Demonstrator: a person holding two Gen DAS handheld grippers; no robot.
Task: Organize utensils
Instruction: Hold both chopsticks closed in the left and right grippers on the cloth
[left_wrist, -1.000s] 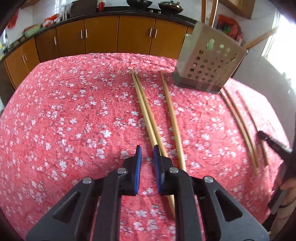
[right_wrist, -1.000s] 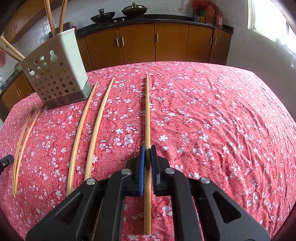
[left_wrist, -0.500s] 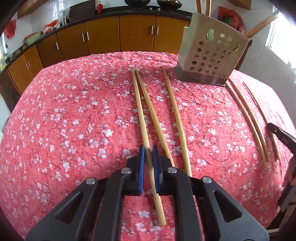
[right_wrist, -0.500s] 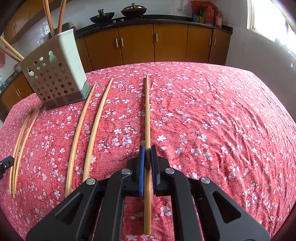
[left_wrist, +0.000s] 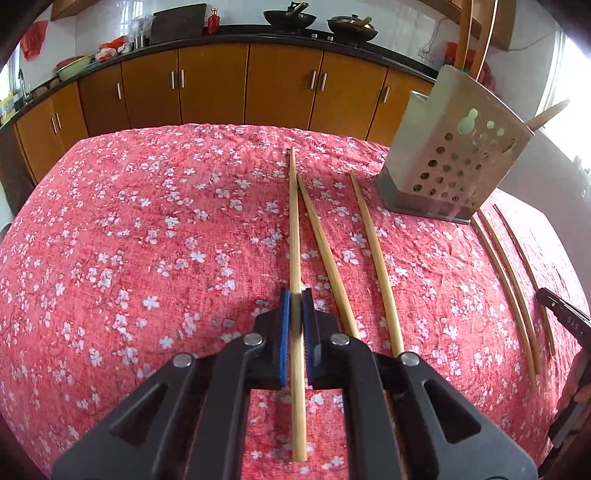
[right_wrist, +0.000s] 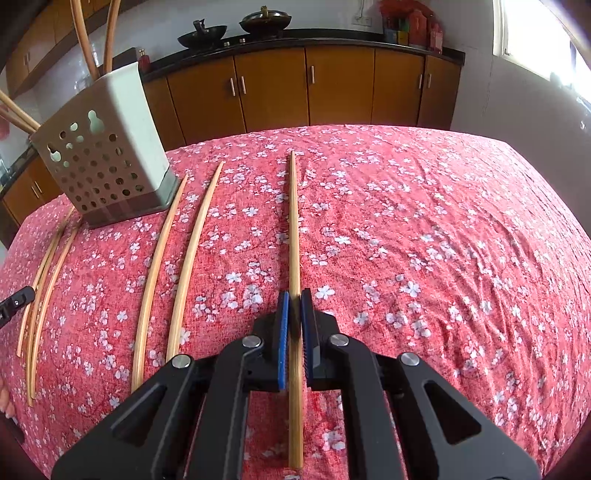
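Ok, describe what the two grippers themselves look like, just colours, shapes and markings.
Both look alike. The left gripper and right gripper each have a matte black plastic frame with triangular cut-outs, round silver rivets at the joints, and two flat blue pads with ribbed inner faces. No cables or sleeves show. In the left view, the other gripper's black edge carries small white lettering, too small to read fully.

Chopsticks on cloth (left_wrist: 294, 221): six. Perforated holder (left_wrist: 448, 162): one. Grippers (left_wrist: 295, 306): two.
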